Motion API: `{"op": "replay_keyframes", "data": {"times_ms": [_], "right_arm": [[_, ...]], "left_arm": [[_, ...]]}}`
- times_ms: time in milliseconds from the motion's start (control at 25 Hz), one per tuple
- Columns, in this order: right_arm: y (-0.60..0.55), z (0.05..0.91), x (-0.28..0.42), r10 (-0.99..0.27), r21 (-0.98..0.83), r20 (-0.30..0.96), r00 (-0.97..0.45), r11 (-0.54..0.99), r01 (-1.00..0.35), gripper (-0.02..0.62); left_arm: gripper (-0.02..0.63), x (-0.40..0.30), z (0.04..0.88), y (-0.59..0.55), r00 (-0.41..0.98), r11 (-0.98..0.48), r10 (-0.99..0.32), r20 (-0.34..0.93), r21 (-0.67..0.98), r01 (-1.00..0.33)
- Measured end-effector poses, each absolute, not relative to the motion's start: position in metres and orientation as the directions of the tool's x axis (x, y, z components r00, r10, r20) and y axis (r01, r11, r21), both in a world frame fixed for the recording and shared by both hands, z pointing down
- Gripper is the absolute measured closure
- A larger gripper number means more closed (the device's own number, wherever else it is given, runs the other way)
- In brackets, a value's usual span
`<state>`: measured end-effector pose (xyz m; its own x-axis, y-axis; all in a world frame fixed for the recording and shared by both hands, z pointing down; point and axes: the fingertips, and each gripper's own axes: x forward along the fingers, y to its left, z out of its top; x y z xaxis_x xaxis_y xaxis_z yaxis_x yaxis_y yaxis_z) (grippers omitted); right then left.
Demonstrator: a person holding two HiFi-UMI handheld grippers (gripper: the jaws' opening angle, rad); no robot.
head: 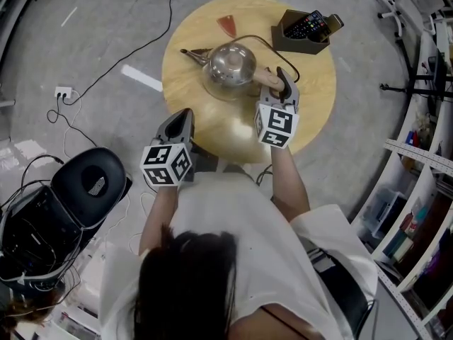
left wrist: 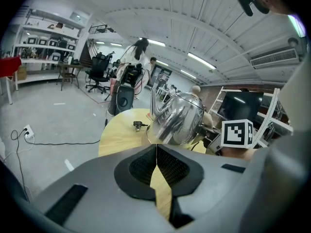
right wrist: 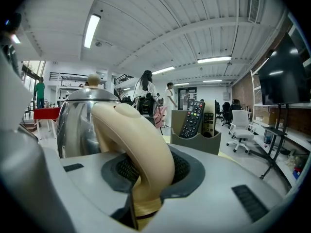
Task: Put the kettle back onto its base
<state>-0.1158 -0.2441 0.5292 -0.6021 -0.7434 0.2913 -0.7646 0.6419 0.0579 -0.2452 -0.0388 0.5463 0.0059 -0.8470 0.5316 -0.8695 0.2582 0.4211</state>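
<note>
Risks first. Off-centre landing on base [head: 225,92]: likely with any lowering done blind, base being almost wholly hidden under kettle [head: 230,64] body, only a pale rim showing at near side. Cannot tell whether already seated or hanging just above. Swing or tilt of kettle: possible, grip being on handle [right wrist: 138,140] alone, out at one side of a steel body; possible rotation of smooth cream handle between pads. Snag on cord [head: 283,52] looping across tabletop [head: 311,112] just beside handle. Knock to remote holder [head: 301,37] on a careless pull-away; near, but apart for now. Position: sits upright near centre of round tabletop, spout toward left in head view. Right hand-held gripper [right wrist: 146,174] pinching handle, one pad on either side, handle filling the gap; kettle body directly ahead of it, close. Left hand-held gripper [left wrist: 156,152] pressed together, nothing between jaws, held over near edge of tabletop, well apart from kettle; kettle ahead and a little to its right. No second support under kettle, so all load on the one-sided handle grip.
</note>
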Motion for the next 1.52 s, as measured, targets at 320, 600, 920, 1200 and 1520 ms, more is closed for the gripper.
{"op": "replay_keyframes", "data": {"times_ms": [320,600,920,1200,1520], "right_arm": [[-0.243,0.529,-0.102,-0.748,0.066,0.280,-0.602,0.641,-0.765,0.480],[-0.244,0.532,-0.116,-0.762,0.037,0.276,-0.586,0.618,-0.785,0.489],[-0.243,0.548,-0.102,-0.788,-0.019,0.334,-0.517,0.542,-0.840,0.411],[-0.241,0.544,-0.095,-0.787,-0.053,0.346,-0.511,0.528,-0.848,0.348],[-0.227,0.537,-0.094,-0.775,-0.050,0.345,-0.529,0.547,-0.835,0.345]], "left_arm": [[0.578,-0.229,0.548,-0.038,0.005,0.260,-0.845,0.535,0.419,-0.870],[0.578,-0.242,0.549,-0.039,0.020,0.252,-0.843,0.537,0.427,-0.869],[0.578,-0.242,0.552,-0.040,0.029,0.244,-0.844,0.536,0.432,-0.868],[0.578,-0.241,0.550,-0.045,0.050,0.226,-0.845,0.532,0.442,-0.868],[0.578,-0.238,0.547,-0.048,0.067,0.204,-0.847,0.527,0.441,-0.874]]}}
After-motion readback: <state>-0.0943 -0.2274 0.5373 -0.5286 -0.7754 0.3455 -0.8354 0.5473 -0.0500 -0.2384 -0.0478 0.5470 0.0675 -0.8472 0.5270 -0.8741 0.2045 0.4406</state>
